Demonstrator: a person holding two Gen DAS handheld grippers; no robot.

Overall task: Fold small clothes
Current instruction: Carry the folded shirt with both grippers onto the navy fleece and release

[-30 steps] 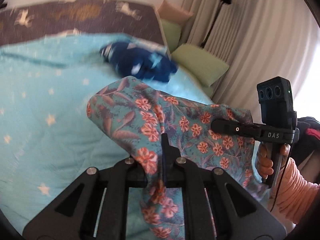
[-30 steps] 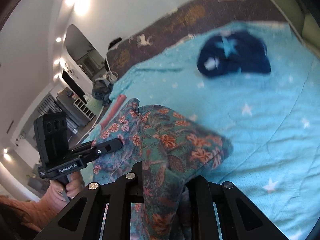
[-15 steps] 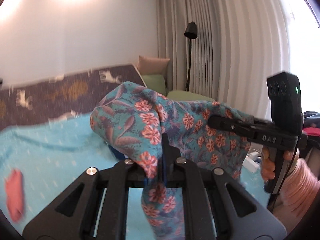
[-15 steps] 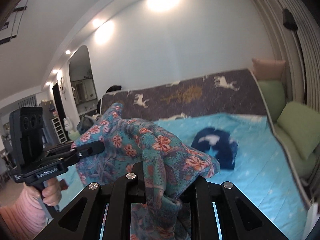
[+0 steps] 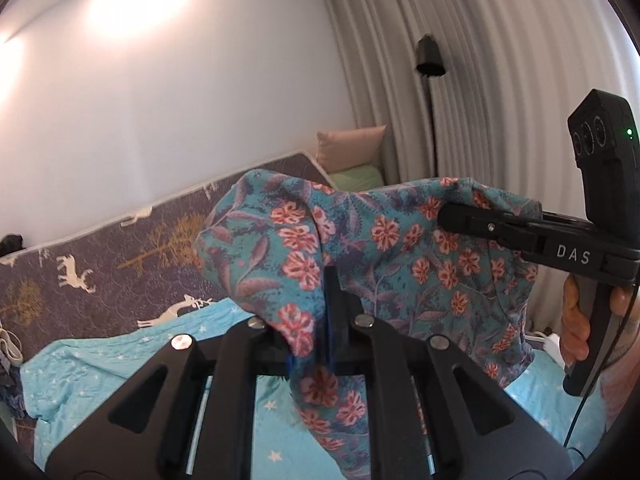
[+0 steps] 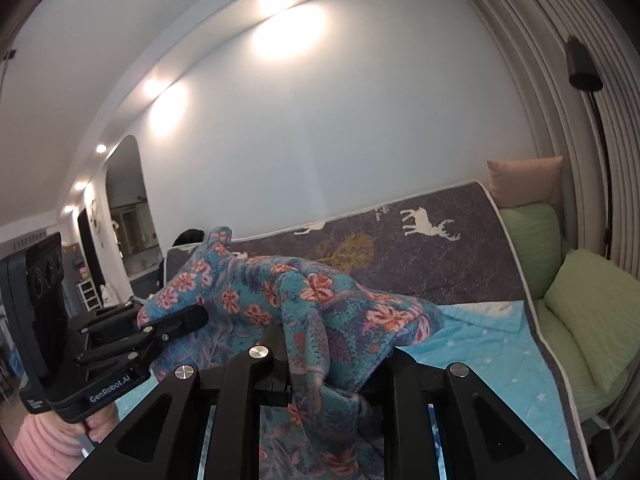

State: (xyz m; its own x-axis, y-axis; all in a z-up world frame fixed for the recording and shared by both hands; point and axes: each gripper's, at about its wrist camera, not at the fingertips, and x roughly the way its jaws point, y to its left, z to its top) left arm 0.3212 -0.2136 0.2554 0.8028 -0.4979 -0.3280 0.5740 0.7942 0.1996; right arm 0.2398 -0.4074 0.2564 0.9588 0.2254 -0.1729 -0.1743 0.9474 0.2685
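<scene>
The left gripper [image 5: 328,304] and the right gripper [image 6: 320,360] were each clamped on an edge of the flowered garment [image 5: 400,248], which we held in the air above the blue bed cover [image 6: 480,344], centre frame. We judged the step to be spreading; next, lay it flat.

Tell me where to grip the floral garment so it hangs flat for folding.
Grip the floral garment along its top edge, one claw at each end, coming in level from the near side. Both already do: the left claw and right claw pinch bunched upper fabric, and the rest drapes down above the blue bedspread.
</scene>
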